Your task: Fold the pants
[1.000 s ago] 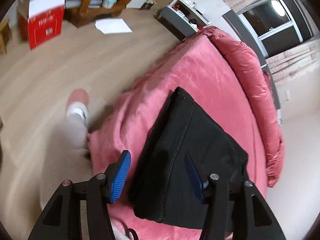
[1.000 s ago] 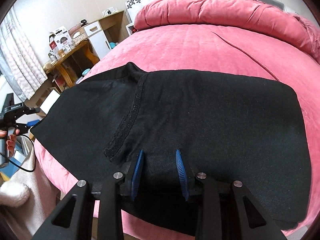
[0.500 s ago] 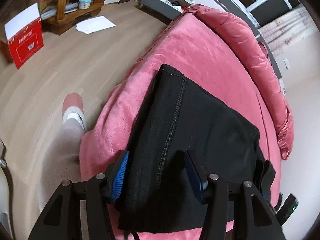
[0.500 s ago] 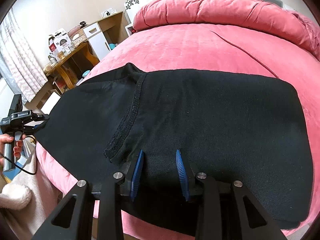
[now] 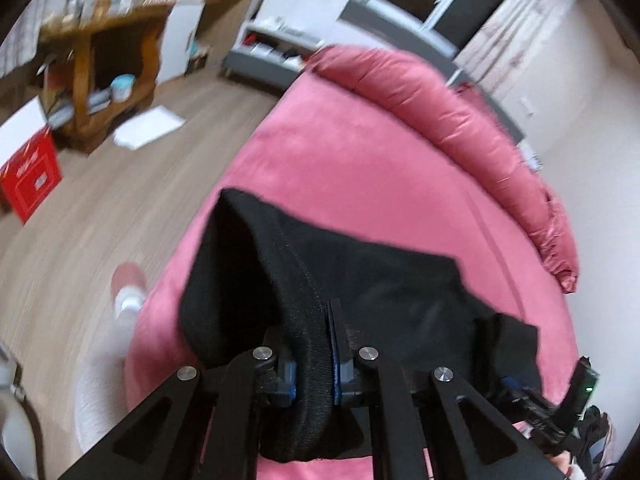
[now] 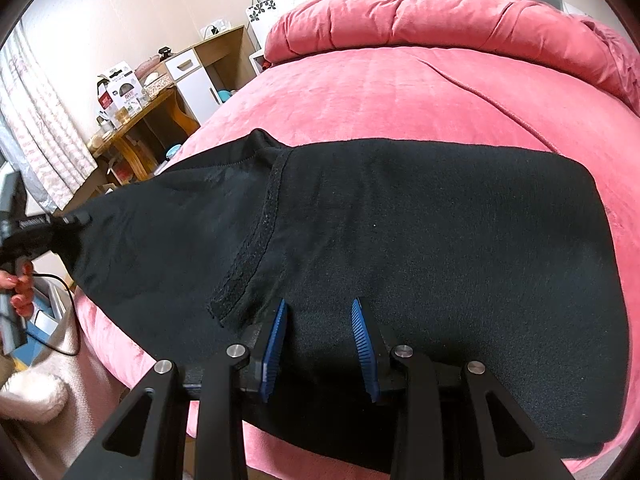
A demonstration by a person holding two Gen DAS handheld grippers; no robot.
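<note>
Around the action: a pink plush-covered bed (image 6: 400,92) with a rolled pink duvet (image 6: 440,16) at its far end, a wooden side table (image 5: 100,64) cluttered on top, a red cardboard box (image 5: 30,178) and a white sheet of paper (image 5: 148,132) on the wood floor (image 5: 100,216). Nothing blocks the bed's top.

The folded black fabric pants (image 6: 400,240) lie across the near part of the bed, long axis running left to right in the right wrist view, with a raised stitched seam (image 6: 260,240) slanting across them.

The left hand-held gripper (image 5: 326,344) has just been closing and is clenched on a bunched edge of the pants, lifting that left end off the bed. The right hand-held gripper (image 6: 320,344) has its blue pads set part-way apart over the near edge; I can't tell whether they're pinching the cloth.
</note>
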